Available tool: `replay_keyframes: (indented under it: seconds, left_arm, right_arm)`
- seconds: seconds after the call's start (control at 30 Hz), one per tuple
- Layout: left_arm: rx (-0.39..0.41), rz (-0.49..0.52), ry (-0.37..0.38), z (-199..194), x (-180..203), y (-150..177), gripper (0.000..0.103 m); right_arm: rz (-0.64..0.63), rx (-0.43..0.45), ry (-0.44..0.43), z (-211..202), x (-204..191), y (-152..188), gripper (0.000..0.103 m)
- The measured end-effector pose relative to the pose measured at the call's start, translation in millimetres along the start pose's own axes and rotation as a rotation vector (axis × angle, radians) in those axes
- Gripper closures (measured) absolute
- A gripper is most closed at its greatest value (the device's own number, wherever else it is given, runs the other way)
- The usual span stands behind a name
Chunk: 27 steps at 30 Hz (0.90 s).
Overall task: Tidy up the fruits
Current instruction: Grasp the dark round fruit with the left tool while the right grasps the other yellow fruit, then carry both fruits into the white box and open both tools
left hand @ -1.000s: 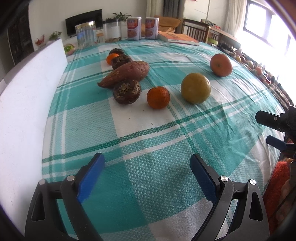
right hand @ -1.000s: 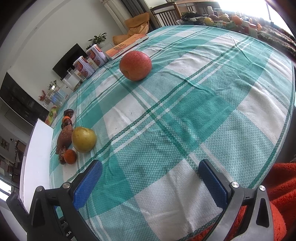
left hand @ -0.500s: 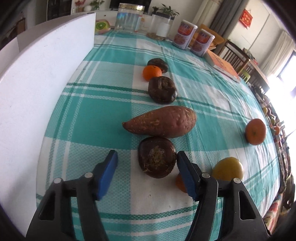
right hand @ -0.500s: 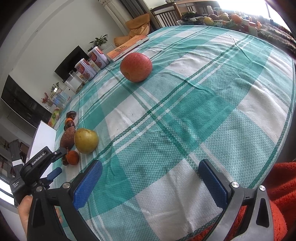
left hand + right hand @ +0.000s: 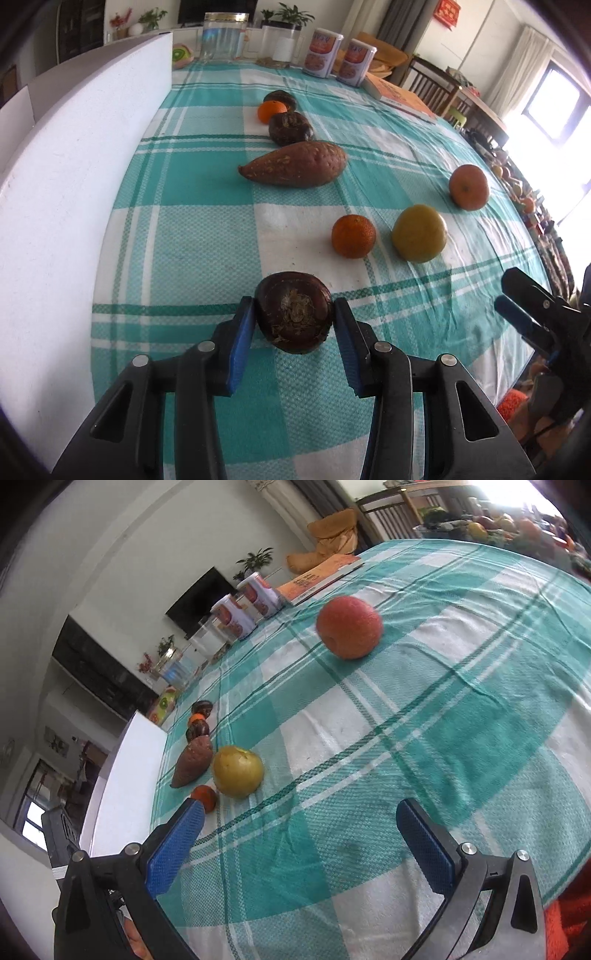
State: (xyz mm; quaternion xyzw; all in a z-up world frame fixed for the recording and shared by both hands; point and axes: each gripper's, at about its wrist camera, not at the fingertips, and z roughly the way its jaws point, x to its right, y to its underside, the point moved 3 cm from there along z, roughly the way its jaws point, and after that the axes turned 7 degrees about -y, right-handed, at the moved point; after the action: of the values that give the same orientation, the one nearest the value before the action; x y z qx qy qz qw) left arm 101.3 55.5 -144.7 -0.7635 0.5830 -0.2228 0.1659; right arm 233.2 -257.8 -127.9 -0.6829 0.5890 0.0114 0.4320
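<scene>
My left gripper (image 5: 293, 321) is shut on a dark brown round fruit (image 5: 293, 312) and holds it near the table's front edge. Beyond it on the teal plaid cloth lie a small orange (image 5: 353, 235), a yellow pear-like fruit (image 5: 419, 233), a larger orange fruit (image 5: 469, 187), a sweet potato (image 5: 297, 164), a second dark fruit (image 5: 290, 127), another small orange (image 5: 272, 111) and a third dark fruit (image 5: 279, 98). My right gripper (image 5: 301, 840) is open and empty over the cloth. It faces the yellow fruit (image 5: 238, 771) and a red-orange apple (image 5: 349, 627).
A white board (image 5: 70, 184) stands along the table's left edge. Two cans (image 5: 338, 57), a glass jar (image 5: 221, 36) and an orange book (image 5: 400, 96) stand at the far end. The right gripper shows at the right edge of the left wrist view (image 5: 535, 314).
My left gripper has closed on the nearest dark fruit and pulled it back toward the front edge, away from the sweet potato. My right gripper has shifted slightly and stays open.
</scene>
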Motion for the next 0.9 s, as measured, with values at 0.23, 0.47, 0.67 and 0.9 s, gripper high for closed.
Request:
replay_keyframes:
  seconds: [0.23, 0.47, 0.67, 0.9]
  left_arm:
    - [0.010, 0.013, 0.024, -9.7, -5.6, 10.2, 0.059]
    - [0.010, -0.003, 0.129, -28.9, -4.7, 17.7, 0.059]
    - [0.082, -0.047, 0.342, -109.8, -9.3, -0.6, 0.059]
    - [0.239, -0.231, 0.167, -174.4, -130.0, -16.3, 0.059]
  right_arm:
    - [-0.270, -0.165, 0.040, 76.7, -41.3, -22.4, 0.036]
    - [-0.126, -0.172, -0.022, 56.4, -20.5, -17.4, 0.053]
    - [0.040, -0.114, -0.217, 8.6, -46.9, -21.5, 0.053]
    - [-0.221, -0.249, -0.480, 17.2, -219.8, 1.9, 0.053]
